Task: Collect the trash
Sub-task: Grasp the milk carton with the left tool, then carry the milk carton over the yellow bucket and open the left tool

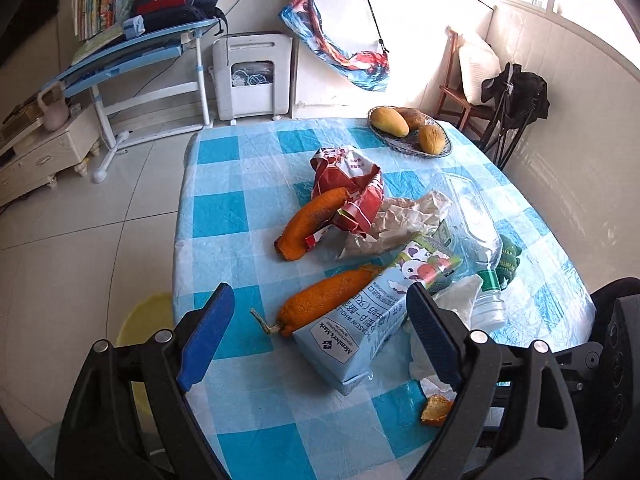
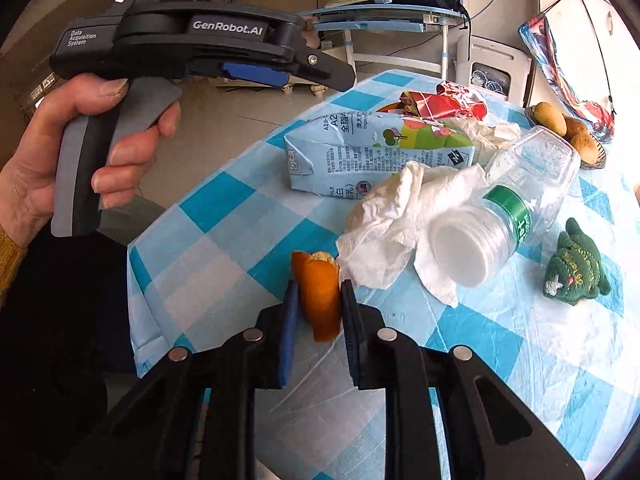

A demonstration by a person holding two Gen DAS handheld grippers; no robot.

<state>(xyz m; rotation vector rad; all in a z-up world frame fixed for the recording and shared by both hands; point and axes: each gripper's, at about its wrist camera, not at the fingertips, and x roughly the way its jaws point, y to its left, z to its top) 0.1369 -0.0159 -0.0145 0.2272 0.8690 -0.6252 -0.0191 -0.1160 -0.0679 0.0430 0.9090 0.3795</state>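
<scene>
Trash lies on the blue checked table (image 1: 224, 216): a light blue milk carton (image 1: 360, 328) (image 2: 360, 152), a white tissue (image 2: 396, 216), an empty plastic bottle (image 2: 512, 208) (image 1: 480, 232), a red wrapper (image 1: 352, 188) and brown paper (image 1: 400, 220). My right gripper (image 2: 319, 300) is shut on an orange peel piece (image 2: 320, 296) near the table's front edge; the peel also shows in the left wrist view (image 1: 436, 410). My left gripper (image 1: 320, 320) is open above the table, its fingers either side of the carton and an orange carrot-like toy (image 1: 328, 300), holding nothing.
A second orange toy (image 1: 312, 224) lies by the wrapper. A small green knitted toy (image 2: 576, 268) sits at the right. A basket of mangoes (image 1: 412, 128) stands at the far edge. A yellow bin (image 1: 144, 320) stands on the floor left of the table.
</scene>
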